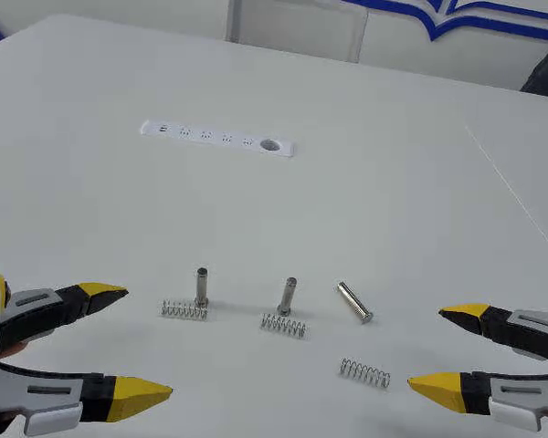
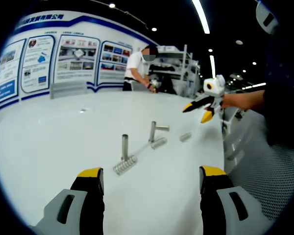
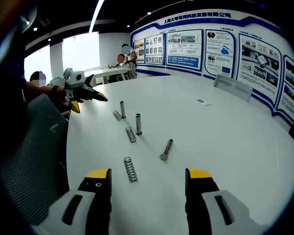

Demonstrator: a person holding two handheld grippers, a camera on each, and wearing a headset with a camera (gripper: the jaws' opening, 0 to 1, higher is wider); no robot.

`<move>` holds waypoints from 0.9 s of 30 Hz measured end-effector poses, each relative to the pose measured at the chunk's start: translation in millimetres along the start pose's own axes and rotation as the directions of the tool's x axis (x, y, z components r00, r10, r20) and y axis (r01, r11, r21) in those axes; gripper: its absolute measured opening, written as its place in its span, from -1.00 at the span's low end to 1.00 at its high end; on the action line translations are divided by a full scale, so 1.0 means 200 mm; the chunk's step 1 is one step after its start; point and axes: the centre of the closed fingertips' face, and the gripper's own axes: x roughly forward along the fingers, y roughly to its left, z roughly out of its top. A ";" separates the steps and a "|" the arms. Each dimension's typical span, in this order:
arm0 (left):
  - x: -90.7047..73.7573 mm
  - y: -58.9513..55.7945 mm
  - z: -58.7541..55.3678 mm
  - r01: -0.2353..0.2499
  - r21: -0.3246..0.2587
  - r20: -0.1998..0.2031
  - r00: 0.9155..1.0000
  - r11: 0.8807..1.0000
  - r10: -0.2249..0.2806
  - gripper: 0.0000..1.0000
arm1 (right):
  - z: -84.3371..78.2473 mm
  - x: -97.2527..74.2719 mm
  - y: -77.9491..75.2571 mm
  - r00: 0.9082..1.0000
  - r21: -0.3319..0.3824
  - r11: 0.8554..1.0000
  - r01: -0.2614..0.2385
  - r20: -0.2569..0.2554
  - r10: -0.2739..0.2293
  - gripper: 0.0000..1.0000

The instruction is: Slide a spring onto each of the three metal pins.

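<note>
Both released, empty: left gripper (image 1: 148,340), right gripper (image 1: 426,347). Judged: spring (image 1: 364,372) nearest fallen pin (image 1: 354,302) wanted light pinch at one end, bore unblocked.

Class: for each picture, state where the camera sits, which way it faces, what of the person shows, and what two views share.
Head view: above the white table, looking down; open left gripper and right gripper at the bottom corners.
Left gripper view: along its jaws, toward the right gripper and a hand.
Right gripper view: along its jaws, facing the left gripper.
Shared: the lying pin.
</note>
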 end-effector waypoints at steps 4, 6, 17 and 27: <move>0.00 0.00 0.00 0.004 -0.001 0.004 1.000 1.000 -0.004 0.63 | 0.00 0.00 -0.01 1.000 0.011 1.000 0.004 -0.006 -0.004 0.21; 0.00 0.00 0.00 0.005 0.000 0.006 1.000 1.000 -0.005 0.63 | 0.00 0.00 -0.01 1.000 0.012 1.000 0.005 -0.014 -0.005 0.20; 0.00 0.01 0.00 0.011 -0.001 0.010 1.000 1.000 -0.011 0.63 | 0.04 0.04 -0.04 0.999 0.028 0.999 0.027 -0.030 -0.026 0.12; 0.01 0.01 0.01 0.015 0.003 0.011 1.000 1.000 -0.015 0.63 | 0.09 0.11 -0.10 0.996 0.070 0.996 0.052 -0.072 -0.047 -0.06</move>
